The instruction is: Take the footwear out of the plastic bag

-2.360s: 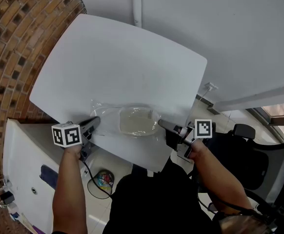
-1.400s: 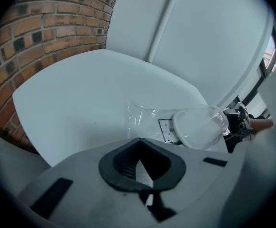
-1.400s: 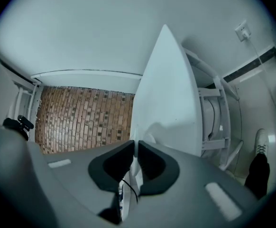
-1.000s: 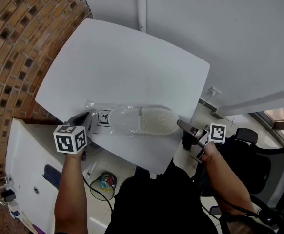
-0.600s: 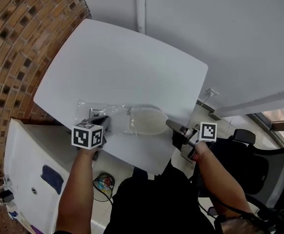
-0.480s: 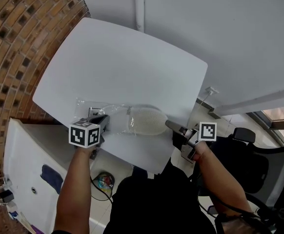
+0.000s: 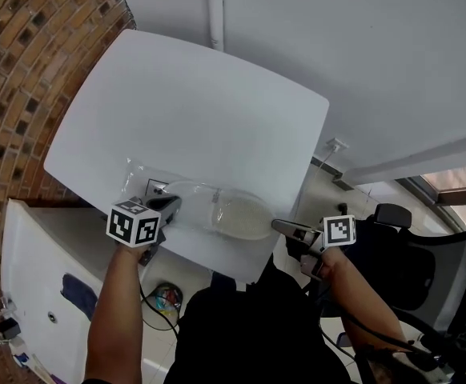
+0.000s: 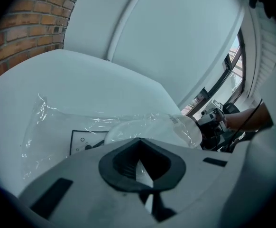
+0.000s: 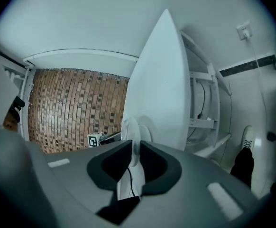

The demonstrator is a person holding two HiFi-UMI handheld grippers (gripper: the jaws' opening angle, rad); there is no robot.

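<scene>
One slipper (image 7: 237, 218), white and by its look light and floppy, lies mostly inside the bag (image 7: 141, 184) at the table's (image 7: 193, 110) six o'clock edge. At its three o'clock my right tongs (image 7: 277, 225) nip its end, the jaws just easing apart. At nine o'clock my left tongs (image 7: 171, 203) are clamped on the bag's slick film. I'd take the firmer sole rim, since the soft upper may slip.
</scene>
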